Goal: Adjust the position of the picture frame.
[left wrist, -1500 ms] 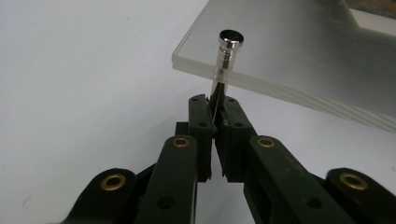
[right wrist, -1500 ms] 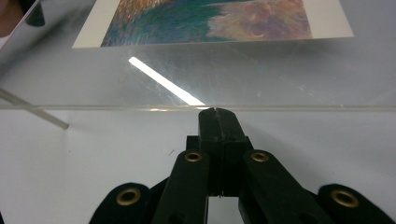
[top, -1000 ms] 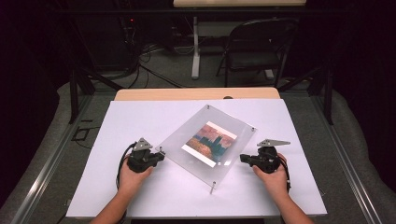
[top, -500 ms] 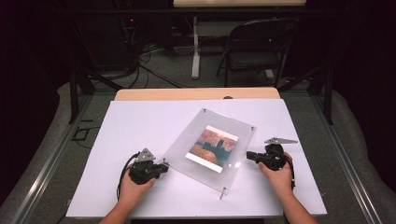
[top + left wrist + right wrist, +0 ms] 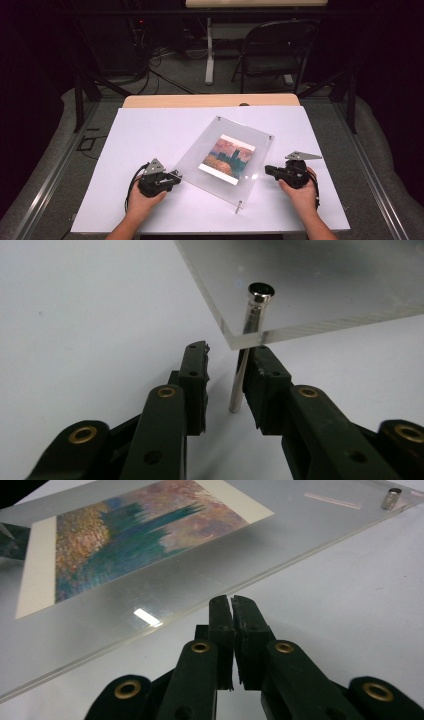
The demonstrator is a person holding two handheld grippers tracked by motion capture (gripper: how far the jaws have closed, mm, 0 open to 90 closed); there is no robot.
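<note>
While both hands sit about where they were a second ago, the frame (image 5: pixel 222 159) has left the grip of the tongs: earlier its ends were pinched and held tilted between them, and now it lies low over the white table (image 5: pixel 140 135) on its metal posts, between the two tongs. On the left tongs (image 5: pixel 226 371) the jaws have just been opening; they stand apart with a corner post (image 5: pixel 248 340) in the gap, close against the right-hand pad though I cannot tell whether it touches, and clear of the other, so nothing is clamped. That corner of the clear pane overhangs the tips. On the right tongs (image 5: pixel 231 601) the jaws have eased a hair apart and are all but closed, holding nothing; the pane's long edge runs just ahead of their tips, not touching, with the print (image 5: pixel 130 535) beyond it and a stud (image 5: pixel 391 499) at the far corner
</note>
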